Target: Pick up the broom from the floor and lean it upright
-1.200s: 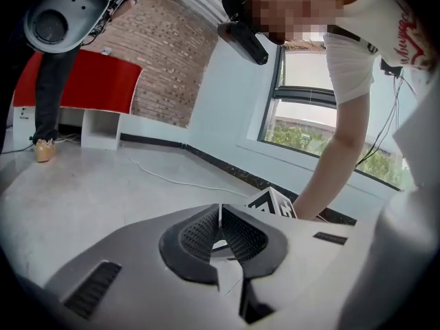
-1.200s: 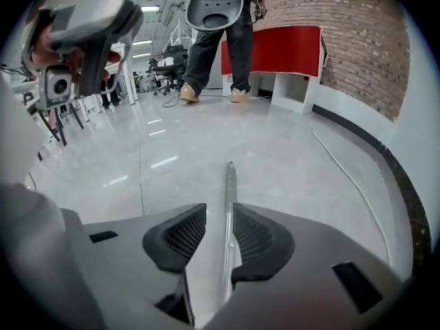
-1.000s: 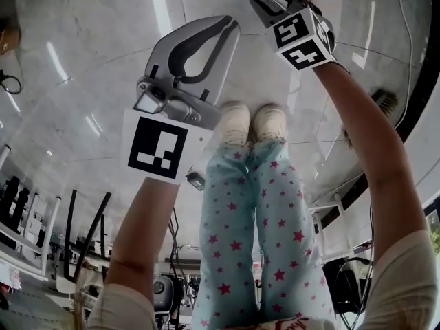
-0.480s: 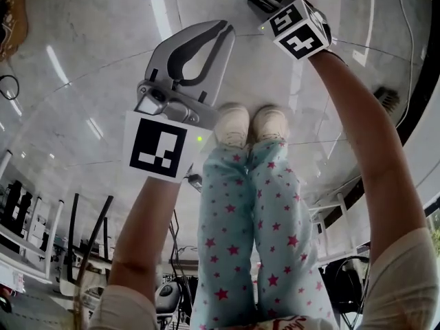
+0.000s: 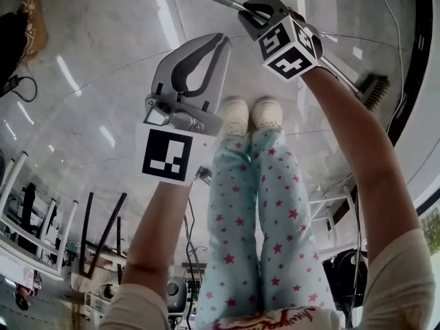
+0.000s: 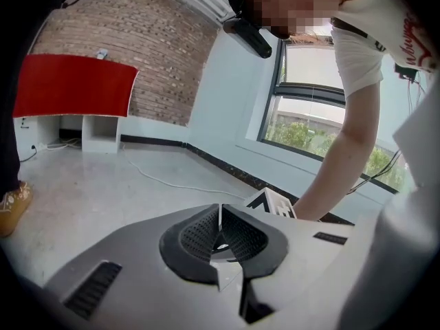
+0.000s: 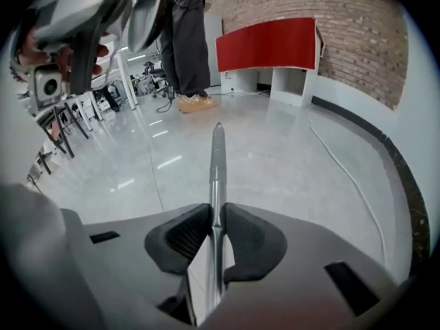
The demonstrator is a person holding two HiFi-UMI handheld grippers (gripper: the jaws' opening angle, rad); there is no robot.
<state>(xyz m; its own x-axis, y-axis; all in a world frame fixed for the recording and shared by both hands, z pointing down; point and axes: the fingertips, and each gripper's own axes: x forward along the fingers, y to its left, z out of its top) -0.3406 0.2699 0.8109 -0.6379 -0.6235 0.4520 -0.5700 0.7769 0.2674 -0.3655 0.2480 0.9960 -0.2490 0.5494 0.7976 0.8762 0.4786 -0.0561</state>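
Closes the right gripper onto the broom, pads touching the metal handle on both sides, the gap narrower than a second ago. Keeps the left gripper pressed together on nothing, just left of the right one as before. Shows more handle beyond the right jaws than earlier, with the brush head trailing behind that wrist
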